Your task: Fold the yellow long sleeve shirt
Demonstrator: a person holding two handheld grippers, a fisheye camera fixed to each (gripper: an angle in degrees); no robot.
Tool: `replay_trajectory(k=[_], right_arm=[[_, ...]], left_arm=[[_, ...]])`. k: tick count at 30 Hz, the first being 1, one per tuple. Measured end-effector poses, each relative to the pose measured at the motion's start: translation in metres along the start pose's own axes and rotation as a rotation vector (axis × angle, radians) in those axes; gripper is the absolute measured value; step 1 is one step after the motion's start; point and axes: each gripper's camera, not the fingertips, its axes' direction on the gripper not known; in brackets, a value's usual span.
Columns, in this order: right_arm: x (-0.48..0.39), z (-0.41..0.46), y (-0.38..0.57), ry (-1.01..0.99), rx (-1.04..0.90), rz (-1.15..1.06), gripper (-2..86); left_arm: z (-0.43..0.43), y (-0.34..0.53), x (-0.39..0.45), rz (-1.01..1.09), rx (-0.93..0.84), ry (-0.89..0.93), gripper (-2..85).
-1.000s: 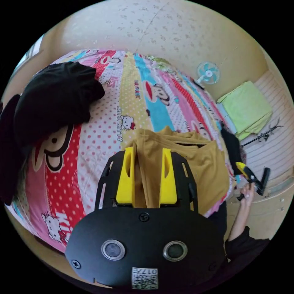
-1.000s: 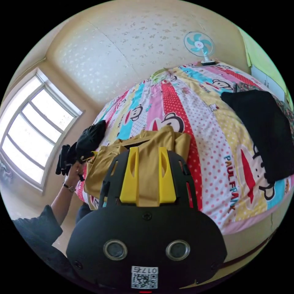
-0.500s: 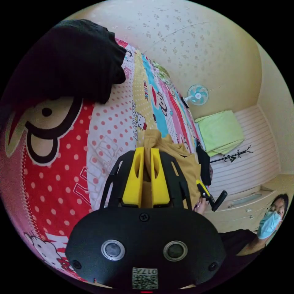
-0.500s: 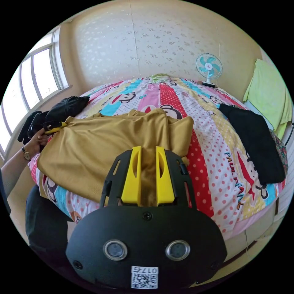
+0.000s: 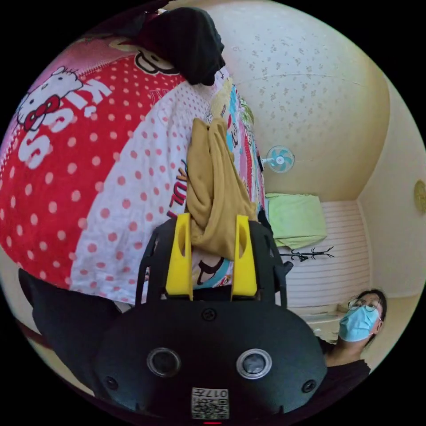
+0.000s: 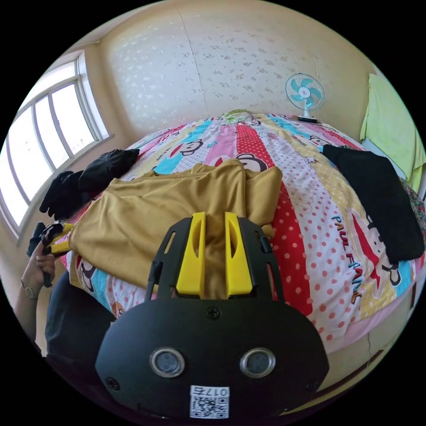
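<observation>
Shirt (image 6: 146, 217), mustard yellow, lies spread near the bed (image 6: 319, 230) edge. Right gripper (image 6: 214, 222) is closed narrow on its hem, likely anchoring that corner. Left gripper (image 5: 212, 224) stands wide, off the cloth, probably freed to regrip.

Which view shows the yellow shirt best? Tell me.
The right gripper view: the yellow shirt lies spread across the bed there. The left gripper view shows it edge-on, as a bunched strip.
</observation>
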Motion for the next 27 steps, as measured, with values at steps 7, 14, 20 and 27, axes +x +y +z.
replay_trajectory(k=[7, 14, 20, 27], right_arm=[[0.045, -0.047, -0.007, 0.007, 0.178, 0.165, 3.7], [0.133, -0.099, -0.012, -0.003, 0.313, 0.455, 3.3], [0.195, -0.116, -0.015, -0.136, 0.35, 0.65, 4.2], [0.215, -0.117, -0.035, -0.242, 0.344, 0.659, 9.2]], left_arm=[[0.071, 0.023, 0.151, 0.386, 0.055, -0.111, 5.3], [0.229, 0.089, 0.215, 0.686, -0.317, 0.113, 8.3], [0.238, 0.088, 0.163, 0.633, -0.24, 0.087, 13.8], [0.253, 0.074, 0.046, 0.288, -0.165, -0.2, 19.6]])
